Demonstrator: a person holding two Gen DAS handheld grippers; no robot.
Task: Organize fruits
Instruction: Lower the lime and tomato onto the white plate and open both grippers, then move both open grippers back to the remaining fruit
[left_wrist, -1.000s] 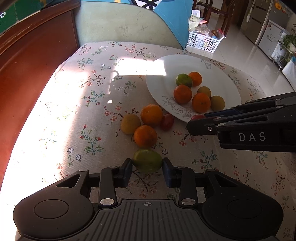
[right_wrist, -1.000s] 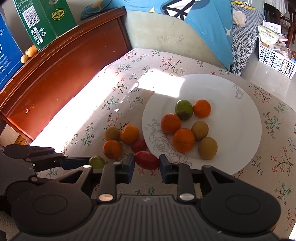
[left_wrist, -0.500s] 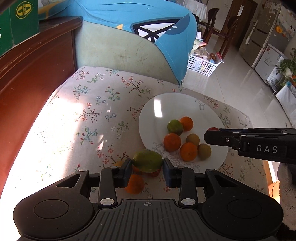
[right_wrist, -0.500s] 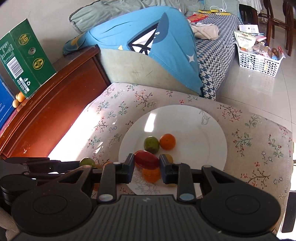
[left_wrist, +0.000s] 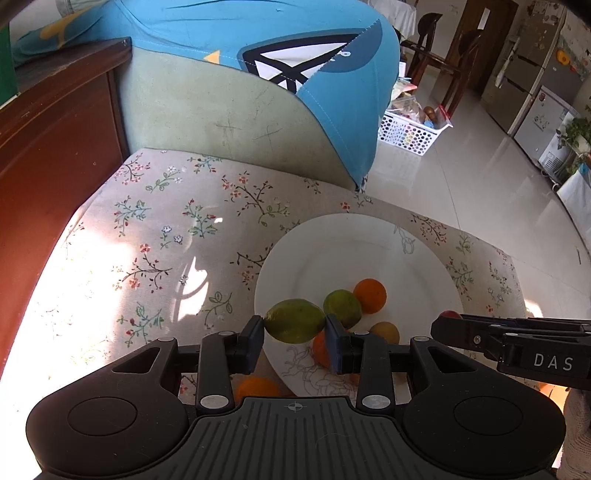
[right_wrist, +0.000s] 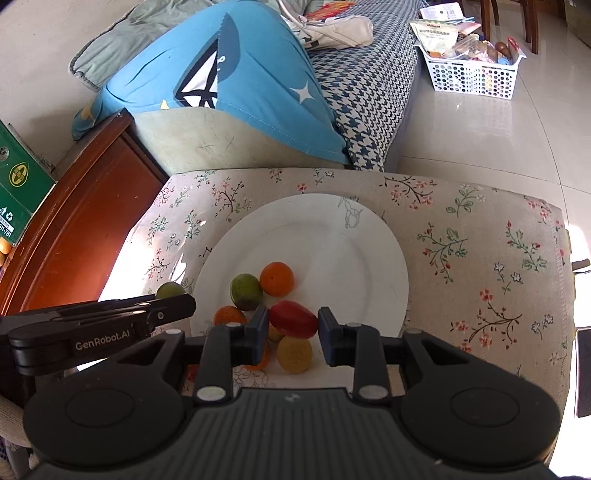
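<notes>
Jaws grip green fruit (left_wrist: 294, 320) left, red fruit (right_wrist: 293, 319) right, over plate (right_wrist: 332, 236).

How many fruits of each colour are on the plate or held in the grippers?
Green fruits: 2
Orange fruits: 3
Yellow fruits: 2
Red fruit: 1
Total: 8, counting one green in the left gripper, one red in the right gripper.

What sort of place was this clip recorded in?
Most likely a home living room: a sofa with a blue pillow, a floral-covered table holding a plate of fruit, and a fridge beyond.
</notes>
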